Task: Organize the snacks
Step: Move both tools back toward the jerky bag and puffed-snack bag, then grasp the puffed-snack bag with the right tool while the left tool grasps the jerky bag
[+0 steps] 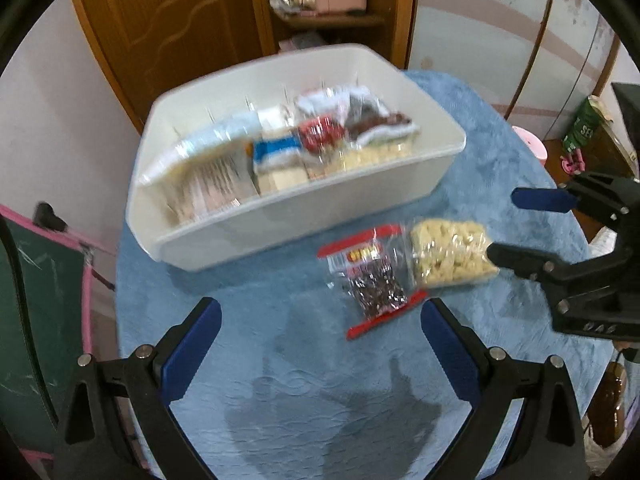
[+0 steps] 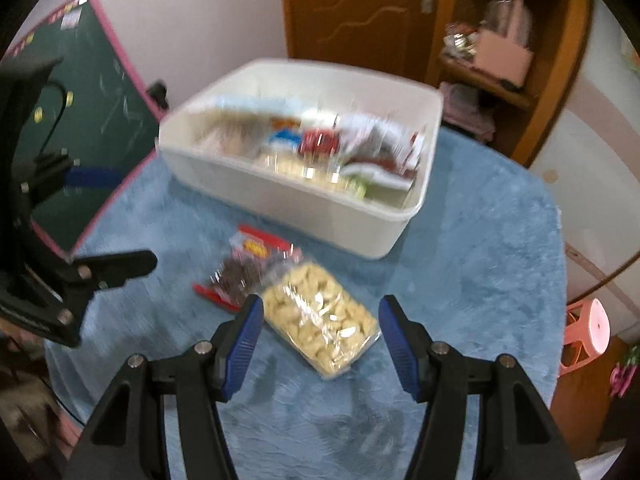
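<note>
A clear bag of pale yellow snacks (image 2: 324, 320) lies on the blue cloth, framed by the fingertips of my right gripper (image 2: 322, 305), which hangs open above it without touching. Beside it lies a red-edged bag of dark snacks (image 2: 240, 272). In the left wrist view the dark bag (image 1: 372, 280) and the pale bag (image 1: 452, 252) sit just ahead and to the right of my left gripper (image 1: 320, 312), which is open over bare cloth. The right gripper (image 1: 516, 228) reaches in from the right. Behind them stands a white bin (image 1: 280, 216) holding several packets.
The blue-covered table (image 2: 480, 280) ends close behind the white bin (image 2: 280, 196). A green chalkboard with a pink frame (image 2: 100, 92) leans at the left. A wooden door and shelf stand behind, and a pink stool (image 2: 592, 328) is at the right.
</note>
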### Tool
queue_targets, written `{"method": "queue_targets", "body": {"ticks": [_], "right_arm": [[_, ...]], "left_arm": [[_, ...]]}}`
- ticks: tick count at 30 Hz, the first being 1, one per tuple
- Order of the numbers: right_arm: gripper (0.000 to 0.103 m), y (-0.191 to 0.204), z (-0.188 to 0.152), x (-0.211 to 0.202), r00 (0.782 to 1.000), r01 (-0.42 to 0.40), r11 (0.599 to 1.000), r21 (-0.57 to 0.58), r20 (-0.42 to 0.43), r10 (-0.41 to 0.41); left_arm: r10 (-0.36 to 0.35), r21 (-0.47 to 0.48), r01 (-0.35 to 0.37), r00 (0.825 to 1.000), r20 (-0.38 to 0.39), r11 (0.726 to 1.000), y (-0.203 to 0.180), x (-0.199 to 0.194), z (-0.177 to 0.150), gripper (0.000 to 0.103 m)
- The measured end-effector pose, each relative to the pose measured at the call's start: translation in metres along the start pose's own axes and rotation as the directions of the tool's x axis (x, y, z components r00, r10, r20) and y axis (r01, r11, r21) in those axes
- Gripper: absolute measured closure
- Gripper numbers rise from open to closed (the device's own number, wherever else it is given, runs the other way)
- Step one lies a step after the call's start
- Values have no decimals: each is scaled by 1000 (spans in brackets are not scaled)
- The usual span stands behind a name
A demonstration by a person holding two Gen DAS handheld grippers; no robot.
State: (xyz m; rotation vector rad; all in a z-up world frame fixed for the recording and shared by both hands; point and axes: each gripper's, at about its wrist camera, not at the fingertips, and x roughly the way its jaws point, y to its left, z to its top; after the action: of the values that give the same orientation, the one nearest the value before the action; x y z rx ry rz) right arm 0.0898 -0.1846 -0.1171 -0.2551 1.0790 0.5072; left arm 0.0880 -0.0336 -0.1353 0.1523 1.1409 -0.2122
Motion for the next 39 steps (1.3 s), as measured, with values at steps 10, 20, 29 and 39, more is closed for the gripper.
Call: {"method": "queue_targets", "body": {"ticks": [10, 20, 29, 39], "right_arm": [[42, 0, -8, 49, 997, -51, 984, -169, -68, 40], [27, 9, -8, 68, 993, -80, 960, -269, -108, 52], [32, 9, -22, 64, 993, -14, 949, -315, -114, -23], [31, -26, -23, 65, 994, -9, 987, -158, -113, -9]], "left_arm": [[-50, -73, 44, 995, -83, 996, 4, 45, -4, 3], [-83, -131, 67, 989, -124, 989, 5, 70, 0, 3], [-103, -135, 82, 983, -152, 987, -5, 86, 0, 3], [-95, -123, 72, 976, -197, 990, -21, 104, 5, 3]]}}
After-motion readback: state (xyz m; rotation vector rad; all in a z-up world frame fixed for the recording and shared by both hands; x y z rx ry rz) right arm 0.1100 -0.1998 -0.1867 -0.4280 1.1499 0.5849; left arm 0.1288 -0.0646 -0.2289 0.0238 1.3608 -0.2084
